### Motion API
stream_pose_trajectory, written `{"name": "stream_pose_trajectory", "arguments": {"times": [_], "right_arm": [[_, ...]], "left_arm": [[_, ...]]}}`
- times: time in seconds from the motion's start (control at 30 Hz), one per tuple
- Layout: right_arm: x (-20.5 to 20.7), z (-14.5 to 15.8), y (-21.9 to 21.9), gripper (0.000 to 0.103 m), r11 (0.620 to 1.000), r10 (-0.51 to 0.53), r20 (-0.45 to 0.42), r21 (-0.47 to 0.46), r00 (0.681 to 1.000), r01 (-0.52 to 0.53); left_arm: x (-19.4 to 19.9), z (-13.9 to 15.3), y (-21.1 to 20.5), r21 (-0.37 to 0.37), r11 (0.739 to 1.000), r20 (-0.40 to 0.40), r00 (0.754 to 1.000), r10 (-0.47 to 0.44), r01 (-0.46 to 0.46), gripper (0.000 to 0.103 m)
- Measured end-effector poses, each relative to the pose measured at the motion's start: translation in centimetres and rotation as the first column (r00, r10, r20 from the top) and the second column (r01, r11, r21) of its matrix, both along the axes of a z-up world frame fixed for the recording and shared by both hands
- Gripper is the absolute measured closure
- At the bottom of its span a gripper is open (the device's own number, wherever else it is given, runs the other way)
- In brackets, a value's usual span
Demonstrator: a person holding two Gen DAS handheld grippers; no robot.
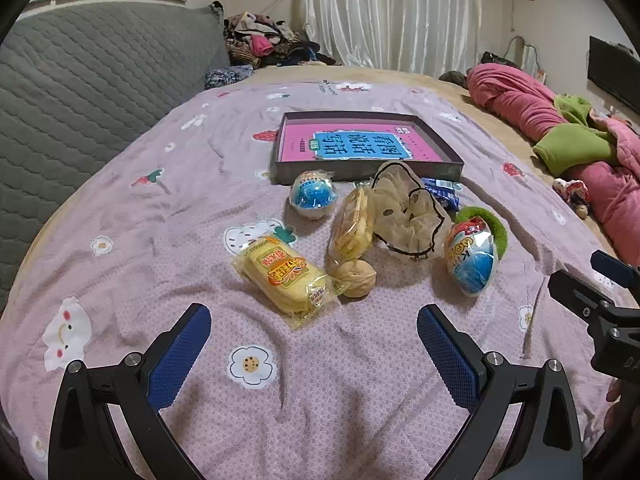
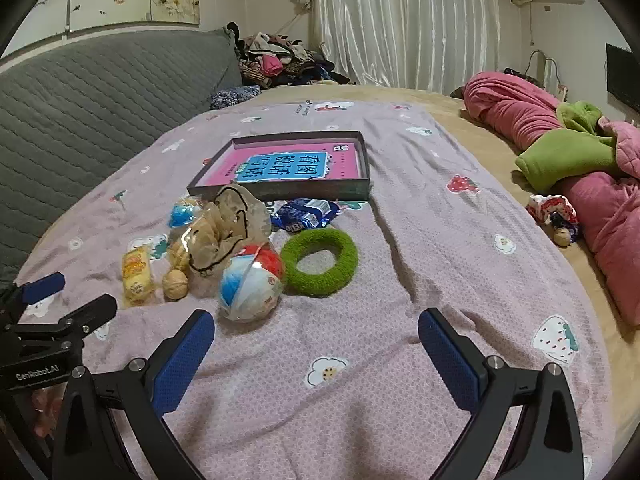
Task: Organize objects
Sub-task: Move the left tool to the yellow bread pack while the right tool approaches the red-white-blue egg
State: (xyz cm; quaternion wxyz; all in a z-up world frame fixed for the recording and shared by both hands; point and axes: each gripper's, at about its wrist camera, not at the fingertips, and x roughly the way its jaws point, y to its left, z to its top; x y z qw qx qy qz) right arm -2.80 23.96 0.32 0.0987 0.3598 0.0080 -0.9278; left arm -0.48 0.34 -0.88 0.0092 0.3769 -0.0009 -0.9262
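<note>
A cluster of small items lies on a purple bedspread in front of a shallow dark box holding a pink book. In the left wrist view I see a yellow wrapped cake, a walnut, a bagged snack, a beige mesh pouch, two wrapped egg toys and a blue packet. The right wrist view adds a green fuzzy ring beside the egg toy. My left gripper and right gripper both hover open, short of the items.
A grey quilted headboard rises on the left. Pink and green bedding is bundled along the right side, with a small doll near it. Clothes are piled at the far end before white curtains.
</note>
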Motion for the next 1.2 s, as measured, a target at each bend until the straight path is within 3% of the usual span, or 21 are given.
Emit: {"name": "stream_pose_trajectory", "arguments": {"times": [0.4, 0.77, 1.0, 1.2], "right_arm": [[0.2, 1.2, -0.3, 0.000, 1.000, 0.000, -0.030, 0.003, 1.000, 0.000], [-0.8, 3.3, -0.4, 0.000, 0.998, -0.025, -0.029, -0.057, 0.999, 0.024], [-1.8, 3.4, -2.5, 0.000, 1.000, -0.011, -0.020, -0.012, 1.000, 0.011], [-3.9, 2.2, -4.7, 0.000, 1.000, 0.011, 0.030, 0.015, 0.999, -0.012]], "left_arm": [[0.0, 0.8, -0.3, 0.007, 1.000, -0.017, 1.000, 0.001, -0.001, 0.000], [-1.6, 2.4, -2.7, 0.046, 0.998, -0.004, 0.999, 0.039, -0.039, 0.000], [-3.6, 2.9, -4.5, 0.071, 0.995, 0.017, 0.998, 0.063, -0.064, 0.000], [-5.3, 1.4, -5.8, 0.089, 0.992, 0.057, 0.995, 0.082, -0.087, 0.000]]}}
